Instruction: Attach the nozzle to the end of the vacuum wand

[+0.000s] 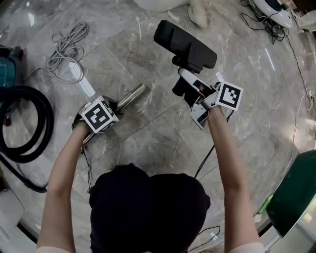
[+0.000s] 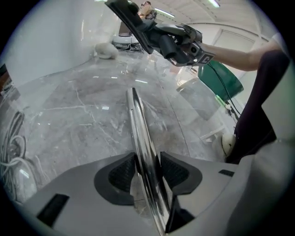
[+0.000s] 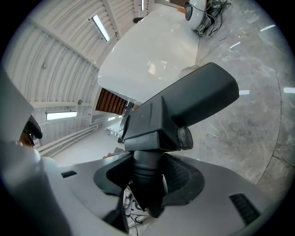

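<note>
Left claw [image 2: 147, 160] reaches steeply down to the grey marbled tile floor [image 1: 158, 133] and is closed on the near end of the shiny chrome metal wand tube [image 1: 131, 96]. Its two dark textured pads [image 2: 120, 174] lie against either side of the tube. Left of that hand, a thick black hose [image 1: 29, 123] lies coiled on the floor beside a teal vacuum body [image 1: 6, 69] at the frame's edge. A loose bundle of pale grey cord [image 1: 66, 44] lies farther up. The wand rests on the floor, its free end pointing up and to the right in the head view, and the nozzle is not yet on it. Right of it and well apart, the black plastic floor nozzle [image 1: 185, 43], a wide flat head on a round neck, is held up in the air above the tiles. Right claw [image 3: 146, 180] has that round neck clamped between its pads, jaws partly apart around it, and the flat head stands out beyond the fingertips. Farther right, a white appliance [image 1: 274, 9] with tangled black cables sits at the top edge, and a dark green rounded object [image 1: 296, 190] sits at the lower right edge.
</note>
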